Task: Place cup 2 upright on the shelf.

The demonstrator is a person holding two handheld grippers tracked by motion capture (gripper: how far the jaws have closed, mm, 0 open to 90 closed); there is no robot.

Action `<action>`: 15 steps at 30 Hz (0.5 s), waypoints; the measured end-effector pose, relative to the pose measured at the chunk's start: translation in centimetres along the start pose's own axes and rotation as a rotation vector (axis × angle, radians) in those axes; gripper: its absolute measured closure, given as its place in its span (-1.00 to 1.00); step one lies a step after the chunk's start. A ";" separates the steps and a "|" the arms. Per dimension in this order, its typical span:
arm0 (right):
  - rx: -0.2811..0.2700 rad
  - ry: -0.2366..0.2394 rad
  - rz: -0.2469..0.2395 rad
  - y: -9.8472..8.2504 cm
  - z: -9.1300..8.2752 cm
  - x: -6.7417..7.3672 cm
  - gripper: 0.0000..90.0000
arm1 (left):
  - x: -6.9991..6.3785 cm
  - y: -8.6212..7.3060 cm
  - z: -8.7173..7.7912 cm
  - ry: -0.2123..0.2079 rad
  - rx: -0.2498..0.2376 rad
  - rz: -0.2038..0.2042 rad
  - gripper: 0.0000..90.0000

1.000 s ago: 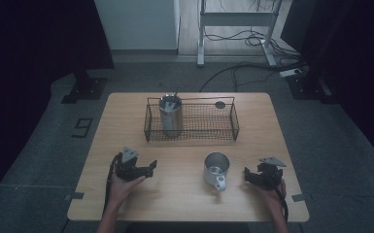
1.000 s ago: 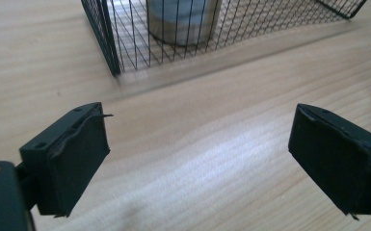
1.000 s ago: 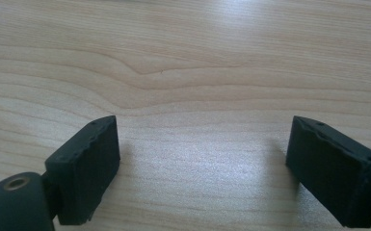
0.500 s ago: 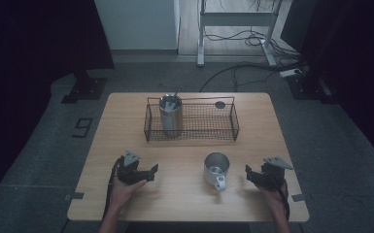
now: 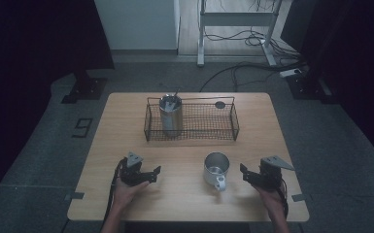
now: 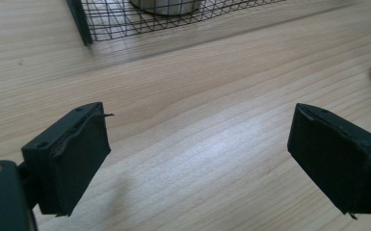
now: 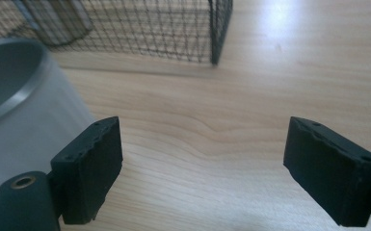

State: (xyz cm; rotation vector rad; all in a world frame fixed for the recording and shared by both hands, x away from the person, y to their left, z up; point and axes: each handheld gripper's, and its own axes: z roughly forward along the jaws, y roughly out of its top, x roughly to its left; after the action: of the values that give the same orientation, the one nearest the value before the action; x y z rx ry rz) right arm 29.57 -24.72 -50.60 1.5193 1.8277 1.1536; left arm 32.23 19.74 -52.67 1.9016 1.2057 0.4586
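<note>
A metal mug (image 5: 216, 169) stands on the wooden table (image 5: 184, 204), handle toward the front edge. My right gripper (image 5: 243, 171) hovers just right of it, apart from it. Its jaws have just been closing a little but are still open, with only bare wood between them (image 7: 202, 168); the mug (image 7: 24, 125) looms at the left. My left gripper (image 5: 156, 172) is open at the front left, pointing toward the mug, over bare table (image 6: 197, 159). A steel tumbler (image 5: 171, 115) stands upright in the left part of a black wire basket (image 5: 223, 128).
The wire basket (image 6: 125, 24) spans the table's middle back. A small dark disc (image 5: 220, 104) lies by its far rim. The basket's corner post (image 7: 215, 33) is ahead of the right gripper. The table's front edge runs close behind both hands.
The right gripper has lifted slightly beside the mug. The left gripper, mug and basket have stayed put.
</note>
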 end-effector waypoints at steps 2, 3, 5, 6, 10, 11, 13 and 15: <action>-0.026 0.025 -0.006 0.5 -0.6 0.6 -0.70 | -0.2 -0.1 0.1 0.005 -0.005 0.003 -0.84; -0.031 0.036 -0.007 0.6 -0.8 0.8 -0.70 | -0.3 -0.1 0.1 0.009 -0.002 0.008 -0.84; -0.040 0.056 -0.018 0.9 -1.2 1.4 -0.70 | -0.3 -0.1 0.2 0.014 -0.001 0.013 -0.84; -0.044 0.065 -0.026 1.0 -1.4 1.6 -0.70 | -0.3 -0.1 0.2 0.015 0.000 0.014 -0.84; -0.066 0.095 -0.042 1.5 -2.0 2.7 -0.70 | -0.3 -0.1 0.1 0.016 -0.003 0.013 -0.83; -0.069 0.103 -0.046 1.6 -2.1 2.9 -0.70 | -0.3 -0.1 0.0 0.018 -0.006 0.013 -0.83; -0.076 0.120 -0.050 1.7 -2.3 3.3 -0.70 | -0.3 -0.2 -0.1 0.027 -0.016 0.012 -0.81; -0.081 0.137 -0.056 1.8 -2.5 3.7 -0.70 | -0.3 -0.2 -0.1 0.026 -0.020 0.009 -0.81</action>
State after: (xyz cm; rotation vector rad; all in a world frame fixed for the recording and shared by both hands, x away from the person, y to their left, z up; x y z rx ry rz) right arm 27.61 -21.90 -47.27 1.3653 1.8752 1.3166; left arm 31.92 19.58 -52.68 1.8904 1.2058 0.4996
